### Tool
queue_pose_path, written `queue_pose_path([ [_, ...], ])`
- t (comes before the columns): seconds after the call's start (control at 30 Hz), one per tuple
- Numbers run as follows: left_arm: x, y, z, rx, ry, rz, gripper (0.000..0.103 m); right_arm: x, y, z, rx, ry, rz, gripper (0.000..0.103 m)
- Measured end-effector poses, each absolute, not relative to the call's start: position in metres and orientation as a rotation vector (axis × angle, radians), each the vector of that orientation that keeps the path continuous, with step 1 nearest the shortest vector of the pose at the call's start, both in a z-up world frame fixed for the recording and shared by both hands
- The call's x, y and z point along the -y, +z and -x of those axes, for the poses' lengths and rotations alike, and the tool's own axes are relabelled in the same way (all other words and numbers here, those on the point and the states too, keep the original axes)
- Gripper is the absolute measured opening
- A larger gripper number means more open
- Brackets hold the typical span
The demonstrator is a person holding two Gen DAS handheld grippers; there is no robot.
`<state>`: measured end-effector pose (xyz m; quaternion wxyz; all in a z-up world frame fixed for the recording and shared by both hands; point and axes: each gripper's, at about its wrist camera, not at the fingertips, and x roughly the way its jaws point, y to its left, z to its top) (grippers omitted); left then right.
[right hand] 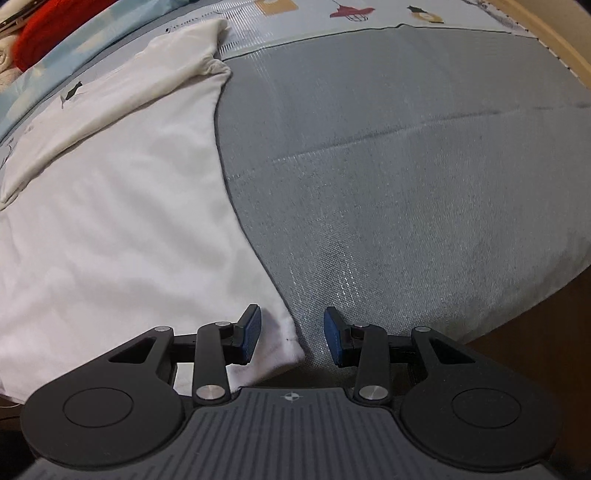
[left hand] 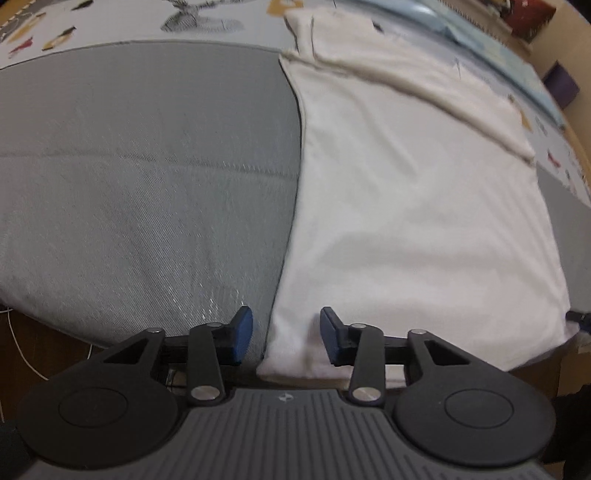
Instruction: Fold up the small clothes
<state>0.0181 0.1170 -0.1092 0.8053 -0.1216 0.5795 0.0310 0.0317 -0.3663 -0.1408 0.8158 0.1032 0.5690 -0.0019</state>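
Left claw (left hand: 286,334) points steeply down over the near left corner of the white garment (left hand: 406,206); jaws partly apart, blue pads straddling the corner hem, not pressing on the cloth. Right claw (right hand: 292,336) likewise over the near right corner of the same garment (right hand: 110,221); jaws partly apart, left pad above the fabric, right pad above the bare grey mat (right hand: 406,203), nothing gripped. Garment lies flat on the grey mat (left hand: 147,184), near edge along the mat's front edge, body smooth, a folded-over band of cloth across its far end. Beyond the mat: a pale printed sheet (left hand: 110,26) with small figures. At far left of the right wrist view, something red (right hand: 48,26), out of focus.
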Motion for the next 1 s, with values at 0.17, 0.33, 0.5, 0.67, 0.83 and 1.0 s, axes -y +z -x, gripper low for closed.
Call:
queue_pose_path([
  [0.17,-0.107,-0.116,-0.021,-1.267,0.064,0.201,0.042,0.364,-0.142,-0.03,-1.218,0.0,-0.198,0.039],
  [0.33,-0.108,-0.116,-0.021,-1.265,0.063,0.2,0.032,0.36,-0.142,-0.03,-1.217,0.028,-0.188,0.038],
  [0.5,-0.105,-0.115,-0.021,-1.265,0.06,0.196,0.027,0.355,-0.139,-0.027,-1.211,0.083,-0.184,0.027],
  [0.67,-0.102,-0.117,-0.024,-1.266,0.059,0.19,0.027,0.355,-0.137,-0.027,-1.209,0.09,-0.184,0.027],
  [0.83,-0.102,-0.115,-0.022,-1.265,0.06,0.188,0.027,0.353,-0.138,-0.028,-1.208,0.095,-0.166,0.026],
  [1.0,-0.099,-0.115,-0.021,-1.261,0.055,0.188,0.018,0.352,-0.137,-0.028,-1.205,0.097,-0.166,0.009],
])
